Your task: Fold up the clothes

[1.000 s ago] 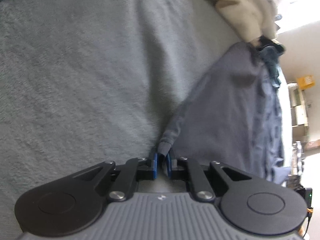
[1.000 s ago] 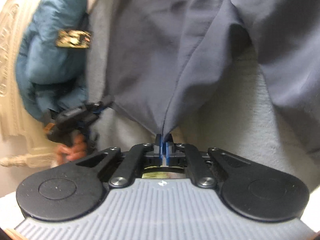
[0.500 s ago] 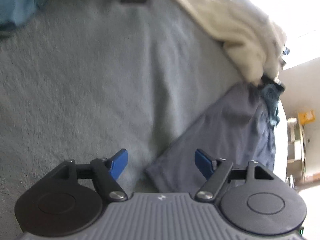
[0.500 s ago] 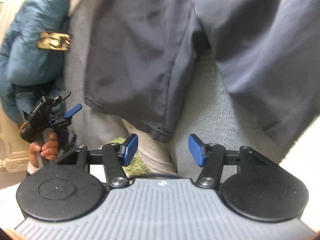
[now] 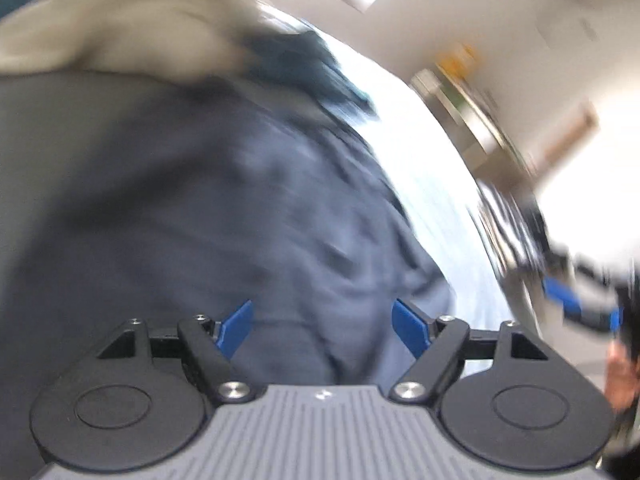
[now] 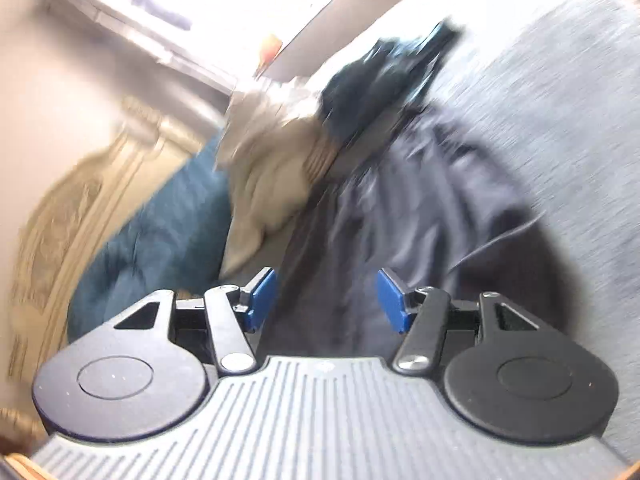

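A: What are the two claws doing?

B: Both are spread wide with nothing between the blue pads. The left gripper [image 5: 322, 326] sits at the bottom centre of its frame, and the right gripper [image 6: 326, 300] sits the same way in its own.

A: And the clothing?

B: The navy garment [image 5: 248, 216] fills the middle of the left wrist view, lying rumpled on the grey blanket [image 5: 52, 128]. In the right wrist view it runs up from between the fingers toward the upper centre. Both frames are heavily blurred, so I cannot tell the folds.

A: Anything else nearby?

B: A cream fabric heap [image 6: 268, 184] lies left of centre in the right view, beside a teal quilted piece [image 6: 160, 236] at the lower left. A darker bundle [image 6: 380, 80] sits above the navy garment.
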